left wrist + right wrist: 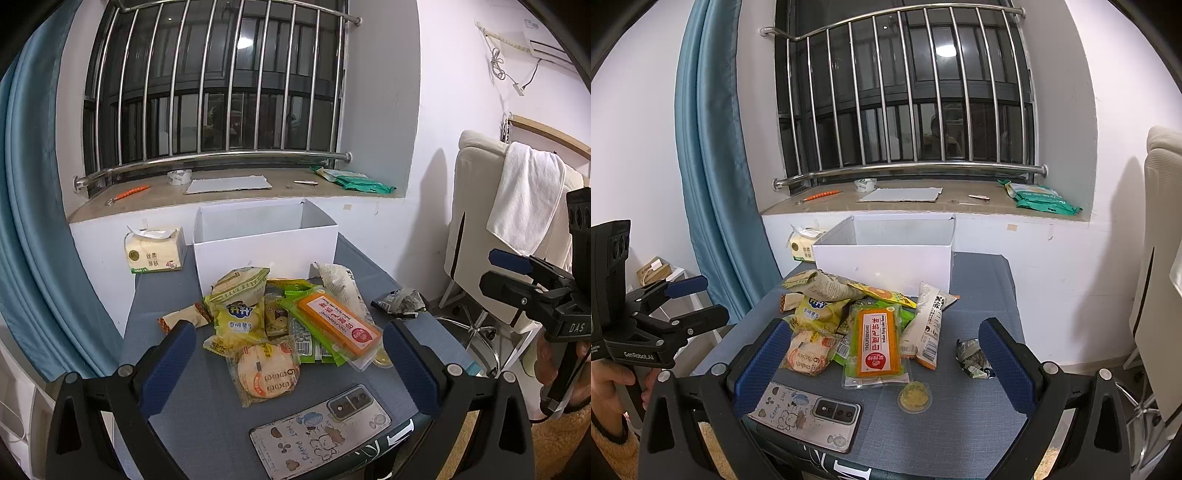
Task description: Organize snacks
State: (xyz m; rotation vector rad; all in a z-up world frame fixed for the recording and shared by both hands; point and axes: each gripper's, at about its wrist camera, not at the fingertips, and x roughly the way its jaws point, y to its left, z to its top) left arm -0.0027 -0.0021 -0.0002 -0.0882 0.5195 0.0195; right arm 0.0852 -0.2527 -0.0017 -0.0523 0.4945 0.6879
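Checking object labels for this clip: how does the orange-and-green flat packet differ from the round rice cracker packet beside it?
The orange-and-green packet is long and rectangular; the rice cracker packet holds round discs. The orange-and-green packet lies on top of other snacks; the cracker packet sits at the pile's near-left edge, close to the phone. Both are sealed, lying on the grey table, outside the white box.
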